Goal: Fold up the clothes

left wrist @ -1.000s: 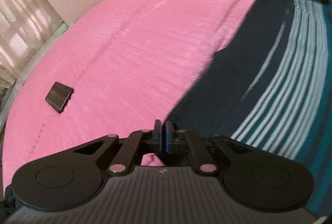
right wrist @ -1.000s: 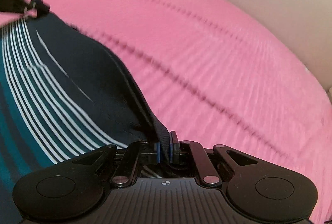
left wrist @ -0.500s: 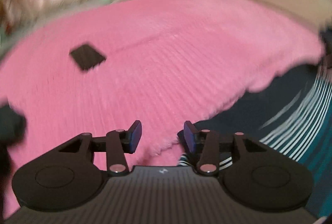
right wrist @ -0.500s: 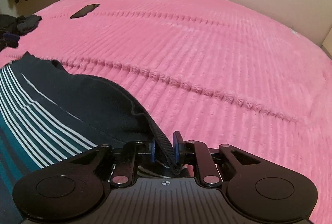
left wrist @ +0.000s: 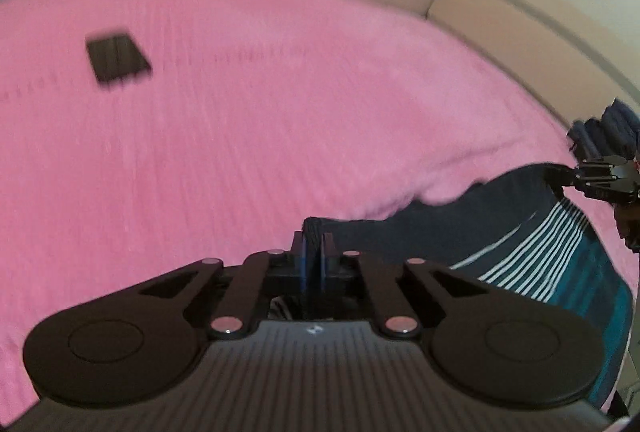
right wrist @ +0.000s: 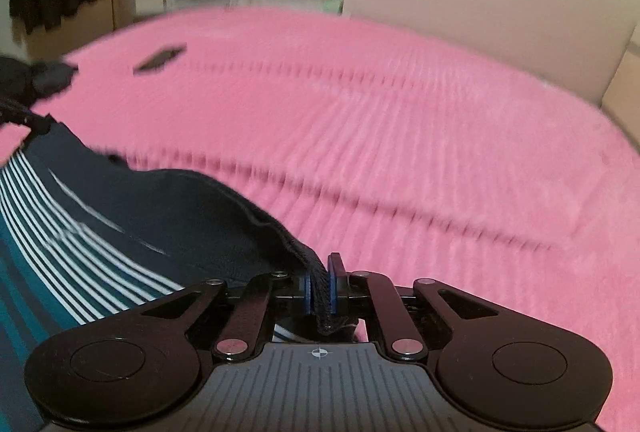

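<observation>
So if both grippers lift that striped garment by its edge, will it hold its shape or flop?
Likely flop: the striped garment already sags between the right gripper and left gripper. Its ribbed hem bunches between the pads, so it probably grips well and won't slip.

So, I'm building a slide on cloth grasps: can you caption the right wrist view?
Right tongs shut on the ribbed hem of a navy striped garment above a pink bedspread.

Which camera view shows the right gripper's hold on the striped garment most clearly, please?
The right wrist view: the right gripper fills the foreground, its blue pads clamped on the dark ribbed edge of the striped garment. The left wrist view shows that gripper only small and blurred at the right edge, at the garment's far corner.
</observation>
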### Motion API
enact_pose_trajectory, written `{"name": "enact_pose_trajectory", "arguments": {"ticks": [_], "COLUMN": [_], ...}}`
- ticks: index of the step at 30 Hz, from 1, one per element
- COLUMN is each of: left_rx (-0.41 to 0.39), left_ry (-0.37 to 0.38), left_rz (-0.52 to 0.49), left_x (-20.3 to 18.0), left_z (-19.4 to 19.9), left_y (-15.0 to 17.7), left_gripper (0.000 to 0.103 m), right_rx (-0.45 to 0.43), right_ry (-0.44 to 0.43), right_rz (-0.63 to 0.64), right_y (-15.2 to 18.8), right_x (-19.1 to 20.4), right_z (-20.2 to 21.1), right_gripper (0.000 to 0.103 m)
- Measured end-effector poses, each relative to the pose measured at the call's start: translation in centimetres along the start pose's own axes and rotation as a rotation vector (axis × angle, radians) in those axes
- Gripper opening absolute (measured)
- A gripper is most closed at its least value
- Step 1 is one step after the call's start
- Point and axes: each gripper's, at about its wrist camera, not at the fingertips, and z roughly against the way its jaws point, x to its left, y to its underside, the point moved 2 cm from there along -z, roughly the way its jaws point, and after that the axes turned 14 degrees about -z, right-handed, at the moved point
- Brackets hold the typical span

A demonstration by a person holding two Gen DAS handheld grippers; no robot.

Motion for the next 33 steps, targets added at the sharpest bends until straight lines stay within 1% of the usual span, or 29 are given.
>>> {"name": "enact_pose_trajectory", "arguments": {"ticks": [2, 4, 6, 9, 10, 11, 12, 13, 14, 16, 18, 20, 22, 23, 25, 27, 28, 29, 30, 31, 33], "left_rx": [0.0, 0.031, 0.062, 0.096, 0.091, 0.085, 0.082, 0.081, 0.083, 0.075, 0.045, -0.008, -0.038, -0.036, -0.004, 0.043, 0.079, 0.111, 0.115, 0.097, 0.101], "left_ry": [-0.017, -0.043, -0.086, -0.093, -0.097, -0.106, -0.119, -0.138, -0.164, -0.201, -0.22, -0.204, -0.164, -0.143, -0.102, -0.071, -0.062, -0.078, -0.1, -0.104, -0.117], "left_rz": [-0.008, -0.012, -0.023, -0.009, -0.01, -0.009, -0.011, -0.022, -0.045, -0.09, -0.13, -0.156, -0.186, -0.204, -0.237, -0.252, -0.256, -0.273, -0.301, -0.301, -0.252], "left_x": [0.2, 0.4, 0.5, 0.4, 0.4, 0.3, 0.2, 0.0, -0.4, -1.5, -3.5, -6.2, -9.5, -11.4, -14.6, -17.0, -17.5, -17.8, -17.9, -17.8, -17.1], "left_z": [-0.3, -1.5, -3.0, -3.8, -3.5, -2.9, -2.3, -1.6, -0.8, 1.2, 3.7, 6.6, 8.8, 9.5, 10.2, 10.2, 10.0, 9.7, 9.8, 10.3, 11.4], "left_y": [-0.1, 0.3, 1.1, 2.1, 2.1, 2.0, 1.9, 1.7, 1.6, 1.4, 1.5, 2.0, 3.3, 4.4, 7.0, 9.9, 11.5, 13.1, 14.4, 15.1, 15.4], "left_gripper": [0.004, 0.004, 0.003, 0.004, 0.004, 0.005, 0.006, 0.006, 0.005, 0.006, 0.007, 0.007, 0.011, 0.012, 0.013, 0.015, 0.015, 0.015, 0.015, 0.015, 0.015], "right_rx": [-0.011, 0.02, 0.051, 0.066, 0.065, 0.05, 0.024, -0.001, -0.025, -0.067, -0.097, -0.124, -0.127, -0.121, -0.103, -0.037, -0.011, -0.003, 0.001, 0.0, -0.01], "right_ry": [0.002, 0.006, 0.008, -0.017, -0.02, 0.009, 0.062, 0.098, 0.1, 0.072, 0.011, -0.06, -0.139, -0.179, -0.245, -0.259, -0.247, -0.232, -0.219, -0.202, -0.164], "right_rz": [-0.009, -0.027, -0.05, -0.13, -0.152, -0.155, -0.147, -0.139, -0.144, -0.178, -0.193, -0.202, -0.208, -0.221, -0.246, -0.271, -0.294, -0.321, -0.347, -0.36, -0.358], "right_y": [-0.3, 0.2, 0.6, 0.6, 0.4, 0.3, 0.1, 0.0, -0.1, 0.0, 1.3, 3.1, 5.9, 7.8, 11.6, 15.2, 16.6, 17.6, 18.3, 18.6, 18.2], "right_x": [-0.2, -0.3, -0.5, -1.6, -2.0, -2.2, -2.3, -2.5, -2.6, -2.7, -1.2, 0.9, 3.4, 4.7, 7.0, 7.6, 7.3, 6.7, 5.9, 5.5, 5.5], "right_z": [0.0, -1.8, -3.4, -3.6, -3.3, -2.5, -1.6, -0.5, 1.0, 4.3, 7.9, 11.6, 14.3, 15.2, 16.7, 16.2, 15.7, 15.6, 15.6, 16.0, 17.4], "right_gripper": [0.006, 0.006, 0.006, 0.007, 0.016, 0.029, 0.053, 0.055, 0.055, 0.055, 0.055, 0.055, 0.055, 0.055, 0.055, 0.055, 0.055, 0.055, 0.055, 0.054, 0.055]}}
